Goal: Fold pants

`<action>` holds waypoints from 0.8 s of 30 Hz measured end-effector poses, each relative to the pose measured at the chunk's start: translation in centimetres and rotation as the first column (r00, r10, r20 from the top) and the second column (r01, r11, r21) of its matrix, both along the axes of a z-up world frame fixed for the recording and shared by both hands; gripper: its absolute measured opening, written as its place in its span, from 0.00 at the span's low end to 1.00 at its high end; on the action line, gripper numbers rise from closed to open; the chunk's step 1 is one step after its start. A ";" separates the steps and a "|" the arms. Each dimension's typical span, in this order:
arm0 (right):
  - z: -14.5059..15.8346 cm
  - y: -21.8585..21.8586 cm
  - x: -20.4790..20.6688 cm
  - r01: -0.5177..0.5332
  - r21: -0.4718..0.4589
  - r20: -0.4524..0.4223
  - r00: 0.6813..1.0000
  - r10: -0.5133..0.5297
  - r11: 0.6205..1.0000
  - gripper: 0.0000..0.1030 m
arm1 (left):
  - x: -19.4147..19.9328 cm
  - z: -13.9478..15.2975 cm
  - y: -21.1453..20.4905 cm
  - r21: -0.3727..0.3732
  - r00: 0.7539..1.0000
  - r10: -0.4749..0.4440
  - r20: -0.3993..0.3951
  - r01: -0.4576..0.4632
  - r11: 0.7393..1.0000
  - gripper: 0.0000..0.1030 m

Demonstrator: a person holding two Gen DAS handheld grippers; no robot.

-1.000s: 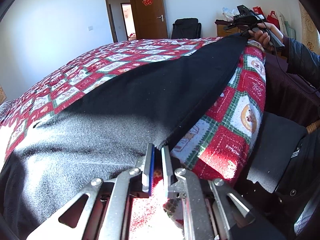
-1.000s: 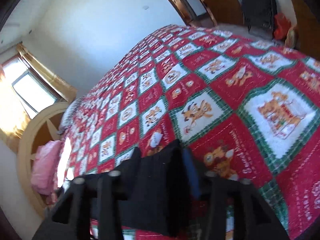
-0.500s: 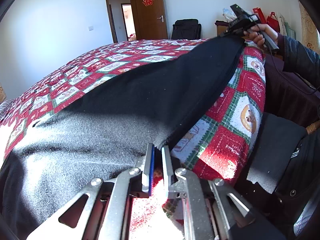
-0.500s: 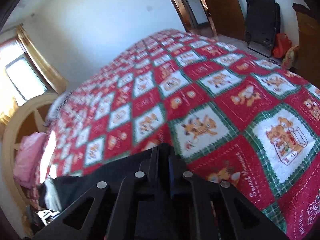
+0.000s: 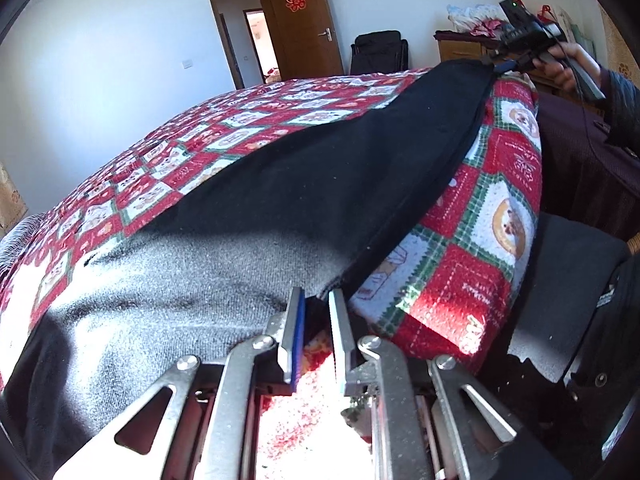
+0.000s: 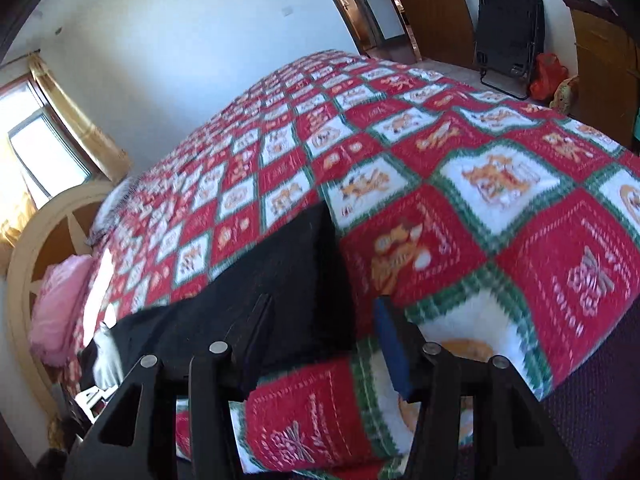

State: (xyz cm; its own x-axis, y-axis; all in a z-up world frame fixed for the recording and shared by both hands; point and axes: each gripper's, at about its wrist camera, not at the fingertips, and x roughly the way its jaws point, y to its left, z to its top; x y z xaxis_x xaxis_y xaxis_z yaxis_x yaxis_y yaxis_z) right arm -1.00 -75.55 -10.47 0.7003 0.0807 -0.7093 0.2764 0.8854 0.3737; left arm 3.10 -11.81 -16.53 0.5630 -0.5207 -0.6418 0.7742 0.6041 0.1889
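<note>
The dark pants (image 5: 280,208) lie stretched along the near edge of a bed with a red, green and white patchwork quilt (image 5: 500,208). My left gripper (image 5: 316,312) is at one end of the pants, its fingers nearly together with fabric at the tips. My right gripper (image 6: 324,312) is open, its fingers spread at the other end of the pants (image 6: 280,280), which rests on the quilt (image 6: 480,200). In the left wrist view the right gripper (image 5: 496,65) is at the far end of the pants.
A wooden door (image 5: 304,28) stands open at the back. A black folded chair (image 6: 506,28) and a wooden cabinet (image 6: 600,64) stand by the wall. A pink pillow (image 6: 60,304) lies by the headboard (image 6: 32,240). The person's dark clothing (image 5: 580,280) is at the bedside.
My right gripper has opened and let go of the pants end, which now lies on the quilt. My left gripper has stayed in place.
</note>
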 end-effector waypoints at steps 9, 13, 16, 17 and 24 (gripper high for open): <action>1.8 2.2 -1.8 -0.014 -0.118 0.071 0.997 0.023 0.993 0.06 | 0.1 0.3 0.6 0.002 0.999 -0.026 -0.019 0.026 1.000 0.06; 0.0 1.5 -1.4 0.003 -0.144 0.000 1.000 -0.003 0.990 0.06 | -0.1 0.1 0.7 0.001 0.999 -0.039 -0.020 0.039 0.999 0.06; 0.0 0.7 -1.8 0.010 -0.082 0.026 1.000 -0.008 0.997 0.07 | -0.3 0.3 0.7 0.003 0.999 -0.045 -0.016 0.045 0.999 0.06; 0.4 0.7 -1.9 0.012 -0.074 0.034 0.999 -0.009 0.997 0.08 | -0.3 0.4 0.8 0.002 0.999 -0.047 -0.017 0.047 0.999 0.09; 4.7 5.0 -2.8 0.030 -0.201 0.142 0.990 -0.001 0.979 0.53 | -0.1 2.6 4.0 -0.079 1.000 0.018 0.013 -0.017 0.997 0.33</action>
State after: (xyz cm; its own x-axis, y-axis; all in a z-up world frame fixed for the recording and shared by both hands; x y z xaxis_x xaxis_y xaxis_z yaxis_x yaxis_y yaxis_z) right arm -3.76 -70.56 -5.75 0.7938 -0.0662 -0.6046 0.2486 0.9425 0.2232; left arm 2.96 -7.81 -13.93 0.5807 -0.5595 -0.5913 0.7612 0.6308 0.1506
